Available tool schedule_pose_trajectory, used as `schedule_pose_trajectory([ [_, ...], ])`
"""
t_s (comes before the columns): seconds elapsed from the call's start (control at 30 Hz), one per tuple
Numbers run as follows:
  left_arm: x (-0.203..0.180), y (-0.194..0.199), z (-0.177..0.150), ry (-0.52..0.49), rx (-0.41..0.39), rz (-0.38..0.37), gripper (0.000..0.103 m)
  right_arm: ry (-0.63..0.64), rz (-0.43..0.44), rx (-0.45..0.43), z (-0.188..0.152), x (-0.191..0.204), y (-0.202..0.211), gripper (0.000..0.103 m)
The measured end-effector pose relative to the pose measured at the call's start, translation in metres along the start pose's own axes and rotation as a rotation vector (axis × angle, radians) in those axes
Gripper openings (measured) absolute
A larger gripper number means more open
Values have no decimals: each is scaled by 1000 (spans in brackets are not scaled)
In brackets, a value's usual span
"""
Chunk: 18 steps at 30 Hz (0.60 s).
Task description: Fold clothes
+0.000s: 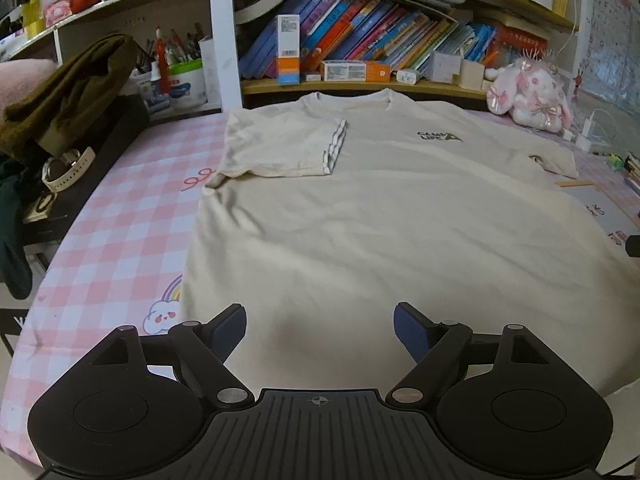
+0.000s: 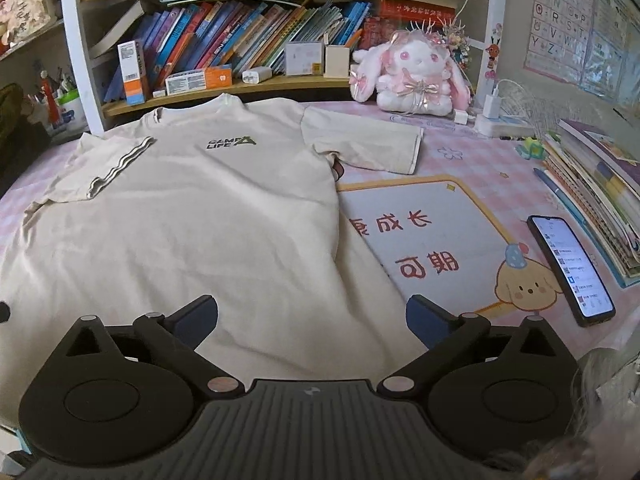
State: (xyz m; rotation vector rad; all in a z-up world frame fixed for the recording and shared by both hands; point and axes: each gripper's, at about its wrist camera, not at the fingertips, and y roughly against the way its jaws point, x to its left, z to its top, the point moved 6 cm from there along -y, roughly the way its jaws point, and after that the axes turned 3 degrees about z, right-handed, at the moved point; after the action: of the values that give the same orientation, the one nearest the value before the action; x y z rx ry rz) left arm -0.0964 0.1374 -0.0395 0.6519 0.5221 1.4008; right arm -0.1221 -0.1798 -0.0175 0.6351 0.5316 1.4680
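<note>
- The shirt (image 1: 360, 216) lies flat, front up, on the checked table (image 1: 120, 220), collar far.
- Its left sleeve (image 1: 280, 148) is already folded in; the right sleeve (image 2: 368, 144) lies spread, and the body looks unfolded.
- The left gripper (image 1: 320, 320) and right gripper (image 2: 312, 316) hover over the near hem, fingers spread, holding nothing.
- A phone (image 2: 572, 268) lies right of the shirt.

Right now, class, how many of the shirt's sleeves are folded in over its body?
1. The left sleeve is folded over the shirt; the right sleeve lies spread out flat on the table. Both grippers are open.
</note>
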Motion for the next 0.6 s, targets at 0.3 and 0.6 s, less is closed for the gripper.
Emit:
schedule_pose_trajectory([
  [0.3,-26,-19,12,56,31,72,85,-56,67,11,22,-28,-34,102],
  [0.6,-77,-30,22,114,75,158,90,-127,186,25,62,-94,-83,102],
])
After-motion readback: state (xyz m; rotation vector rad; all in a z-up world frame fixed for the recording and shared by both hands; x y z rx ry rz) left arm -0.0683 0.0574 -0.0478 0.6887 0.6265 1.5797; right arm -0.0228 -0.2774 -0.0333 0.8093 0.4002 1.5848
